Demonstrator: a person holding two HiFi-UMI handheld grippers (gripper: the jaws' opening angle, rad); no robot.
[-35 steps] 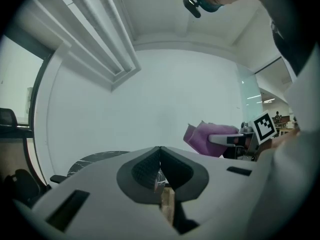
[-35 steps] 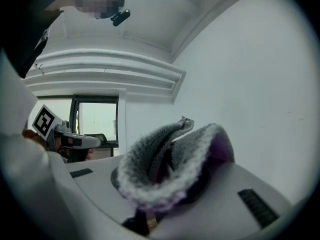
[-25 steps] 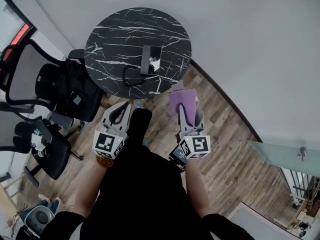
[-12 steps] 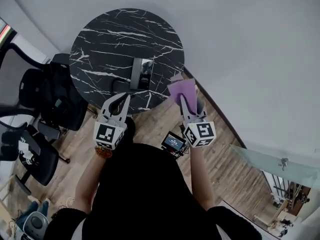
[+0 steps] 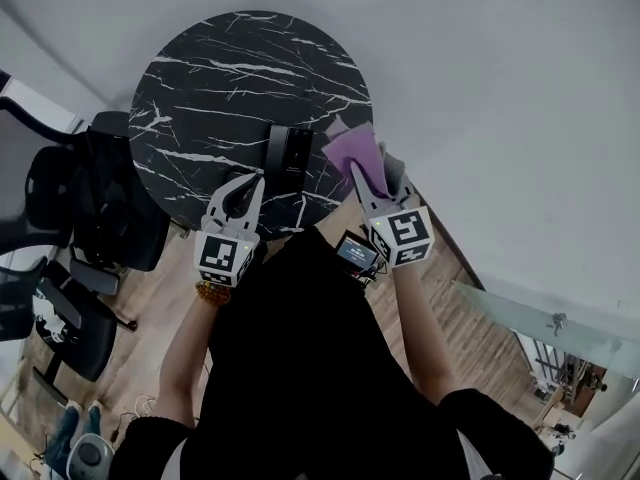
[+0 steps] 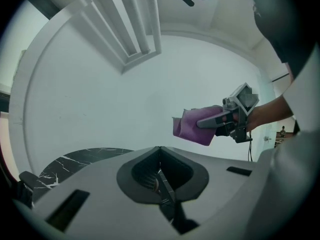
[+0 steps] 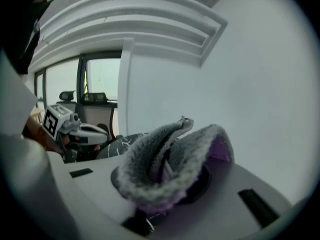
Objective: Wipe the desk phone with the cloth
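Observation:
A dark desk phone (image 5: pixel 289 153) lies on the round black marble table (image 5: pixel 200 78), with its cord trailing toward the near edge. My right gripper (image 5: pixel 360 171) is shut on a purple-and-grey cloth (image 5: pixel 349 149), which hangs over the table's right edge just right of the phone. In the right gripper view the cloth (image 7: pixel 170 154) bulges out of the jaws and hides them. My left gripper (image 5: pixel 256 181) hovers over the near rim, jaws together and empty, below and left of the phone. The left gripper view shows the right gripper (image 6: pixel 200 125) holding the cloth (image 6: pixel 191 127).
Black office chairs (image 5: pixel 95 203) crowd the table's left side. A pale wall (image 5: pixel 480 88) curves close behind and to the right of the table. A small screened device (image 5: pixel 357 253) hangs at the person's waist. A glass panel (image 5: pixel 540 313) stands at right over the wood floor.
The person has stepped up to the table. Both grippers moved forward from over the floor to the table's near edge, and the cloth now sits beside the phone.

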